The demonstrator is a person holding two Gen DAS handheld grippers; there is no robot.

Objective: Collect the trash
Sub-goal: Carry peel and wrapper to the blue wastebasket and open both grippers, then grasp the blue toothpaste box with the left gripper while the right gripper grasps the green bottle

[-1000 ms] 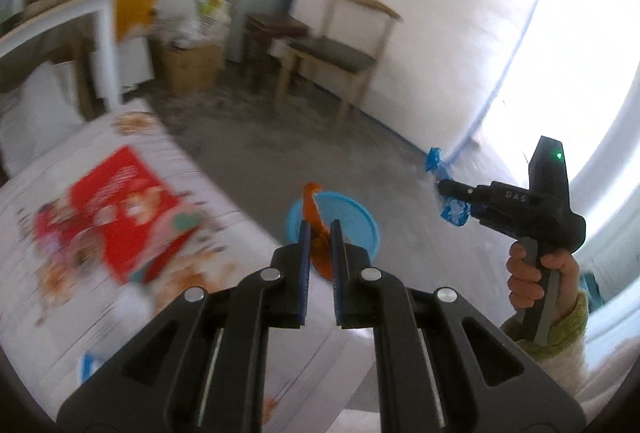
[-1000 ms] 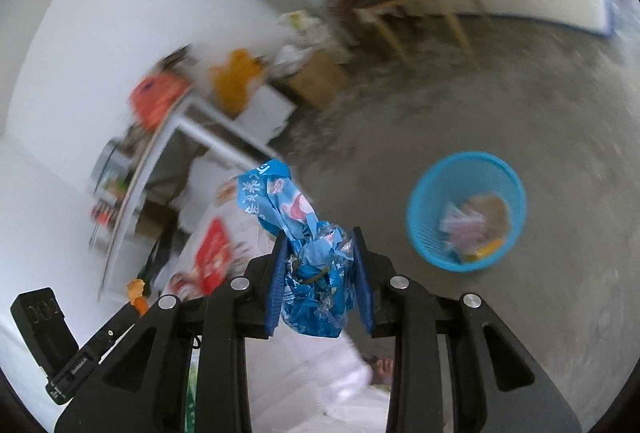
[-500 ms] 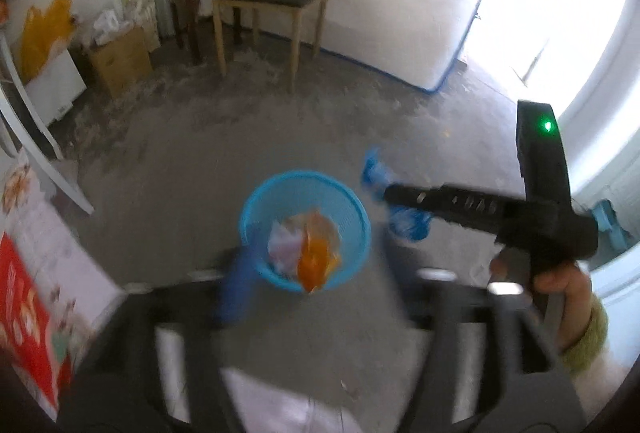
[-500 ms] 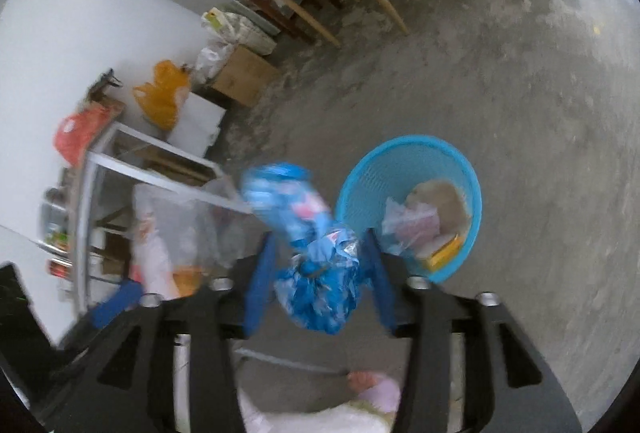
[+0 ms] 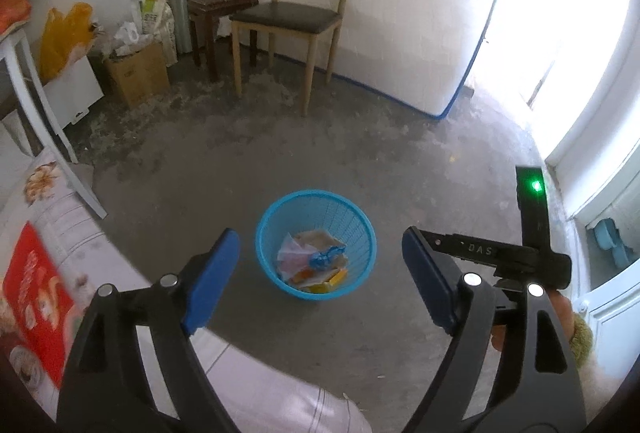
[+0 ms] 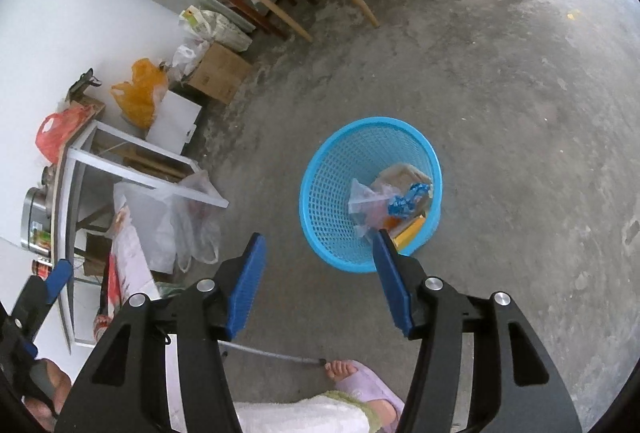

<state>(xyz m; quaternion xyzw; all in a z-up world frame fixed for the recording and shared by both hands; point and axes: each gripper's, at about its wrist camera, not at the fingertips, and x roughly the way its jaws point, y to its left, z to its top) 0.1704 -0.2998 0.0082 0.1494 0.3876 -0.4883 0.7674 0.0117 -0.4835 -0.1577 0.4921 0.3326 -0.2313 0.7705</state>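
Observation:
A blue plastic basket [image 5: 360, 233] stands on the concrete floor and also shows in the right wrist view [image 6: 332, 189]. Inside it lie a crumpled blue wrapper [image 5: 326, 256] [image 6: 406, 199], an orange wrapper [image 5: 306, 275] and other trash. My left gripper [image 5: 320, 273] is open and empty, held above the basket. My right gripper [image 6: 318, 273] is open and empty, also above the basket; its body shows at the right in the left wrist view [image 5: 480, 253].
A wooden chair [image 5: 296, 17] and a dark stool [image 5: 220, 9] stand by the far wall. A cardboard box [image 5: 138, 71] and bags sit at the left. A table with a printed cloth [image 5: 36, 297] is at the lower left. My foot in a purple slipper [image 6: 360, 379] is near the basket.
Both grippers swung over the basket and opened. The orange wrapper dropped from the left one and the blue wrapper from the right one; both now lie in the basket.

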